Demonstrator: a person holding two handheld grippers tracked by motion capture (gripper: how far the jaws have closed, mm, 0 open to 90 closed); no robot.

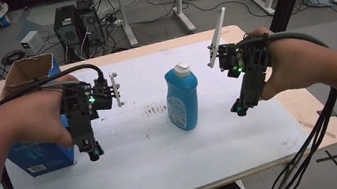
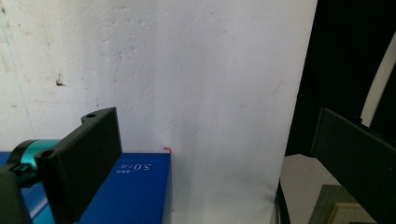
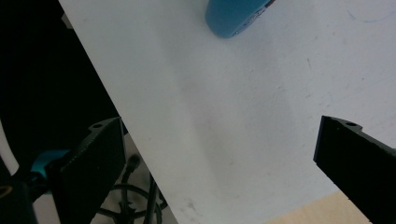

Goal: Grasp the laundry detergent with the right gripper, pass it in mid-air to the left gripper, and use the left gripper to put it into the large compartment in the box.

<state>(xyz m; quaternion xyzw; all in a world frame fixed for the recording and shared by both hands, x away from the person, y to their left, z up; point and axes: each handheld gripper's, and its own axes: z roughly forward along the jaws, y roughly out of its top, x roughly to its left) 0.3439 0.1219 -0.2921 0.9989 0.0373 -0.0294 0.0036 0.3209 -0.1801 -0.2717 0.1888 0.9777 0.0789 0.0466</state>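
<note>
The person holds one gripper in each hand above the white table cover point(image 1: 156, 162). Between the two hands stands a blue bottle point(image 1: 183, 98) with a white cap, upright, in the middle of the table and well apart from both grippers.

The left gripper point(image 1: 94, 153) hangs over the left part of the table, its jaws pointing down toward the near edge. In the left gripper view the two black jaws are wide apart and nothing is between them, only the white cover. Just under the left jaw in that view lies the blue box point(image 2: 128, 189); from the high view this box has an open cardboard top and sits partly behind the left hand point(image 1: 40, 113).

The right gripper point(image 1: 238, 111) is on the other side of the bottle, also tilted down. In the right gripper view its jaws stand wide, holding nothing, and the bottle's rounded blue base shows far ahead of the jaws, at the top.
</note>
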